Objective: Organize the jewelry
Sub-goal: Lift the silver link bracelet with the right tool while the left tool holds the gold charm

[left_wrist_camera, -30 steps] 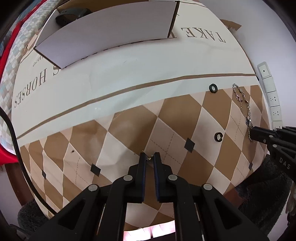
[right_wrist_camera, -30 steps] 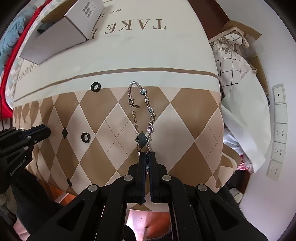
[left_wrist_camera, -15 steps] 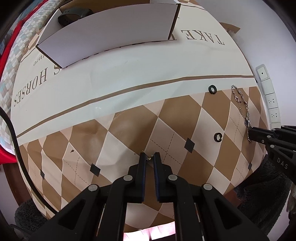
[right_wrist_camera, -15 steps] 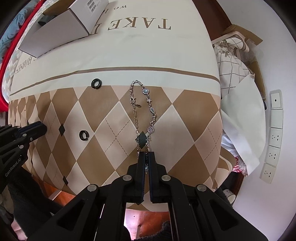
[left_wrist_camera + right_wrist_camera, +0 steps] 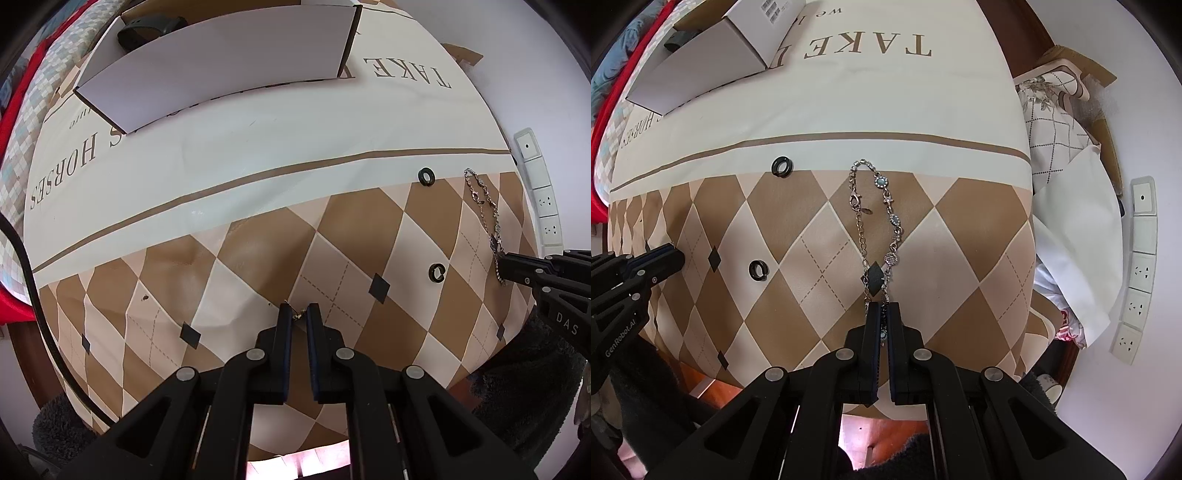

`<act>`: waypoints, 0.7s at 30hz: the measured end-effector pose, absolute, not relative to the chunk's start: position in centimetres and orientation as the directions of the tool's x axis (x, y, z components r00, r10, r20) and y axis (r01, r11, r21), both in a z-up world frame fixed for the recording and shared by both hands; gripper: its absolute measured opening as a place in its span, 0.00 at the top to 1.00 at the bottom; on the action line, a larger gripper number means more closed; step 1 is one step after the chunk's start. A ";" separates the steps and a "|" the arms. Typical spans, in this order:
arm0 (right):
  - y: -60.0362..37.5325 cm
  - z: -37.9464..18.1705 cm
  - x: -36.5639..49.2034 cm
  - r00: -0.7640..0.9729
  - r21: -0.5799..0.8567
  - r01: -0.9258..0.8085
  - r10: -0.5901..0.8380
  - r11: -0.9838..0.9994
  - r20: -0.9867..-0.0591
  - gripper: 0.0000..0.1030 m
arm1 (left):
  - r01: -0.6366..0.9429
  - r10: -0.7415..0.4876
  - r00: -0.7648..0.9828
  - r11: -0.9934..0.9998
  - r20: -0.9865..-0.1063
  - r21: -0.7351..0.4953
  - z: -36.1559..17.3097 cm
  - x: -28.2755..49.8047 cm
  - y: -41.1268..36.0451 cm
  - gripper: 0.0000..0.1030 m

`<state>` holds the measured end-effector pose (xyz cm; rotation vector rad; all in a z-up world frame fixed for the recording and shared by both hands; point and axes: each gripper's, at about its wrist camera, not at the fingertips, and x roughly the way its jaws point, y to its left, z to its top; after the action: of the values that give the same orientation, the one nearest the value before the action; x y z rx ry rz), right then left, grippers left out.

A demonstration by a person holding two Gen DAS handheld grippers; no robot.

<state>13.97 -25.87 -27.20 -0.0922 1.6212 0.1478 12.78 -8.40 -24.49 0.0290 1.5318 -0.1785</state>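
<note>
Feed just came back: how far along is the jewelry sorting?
Early. The white box shows only a dark item inside. In hand: right gripper shut on the bracelet; left gripper pinches a small gold piece. Left: two black rings on the cloth.

Tan-and-cream diamond-patterned tablecloth (image 5: 960,236), silver blue-stoned bracelet (image 5: 882,221), black rings (image 5: 782,165)

light: bright, even | shadows: faint | focus: sharp | edges: strong fisheye bending, dark corners
</note>
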 end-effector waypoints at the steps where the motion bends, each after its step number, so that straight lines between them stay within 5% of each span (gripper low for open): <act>1: -25.9 -27.2 14.0 -0.056 0.038 -0.153 0.030 0.987 -0.998 0.98 | 0.134 -0.098 0.028 0.986 -0.995 -0.094 -24.6 12.8 -8.4 0.95; 21: -25.6 -27.3 14.0 -0.065 0.029 -0.167 0.019 0.986 -0.998 0.98 | 0.142 -0.093 0.011 0.986 -0.996 -0.091 -24.9 12.7 -8.3 0.95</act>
<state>13.99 -25.62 -27.33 -0.1147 1.6301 0.1528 12.71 -8.29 -24.88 0.0389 1.5488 -0.1835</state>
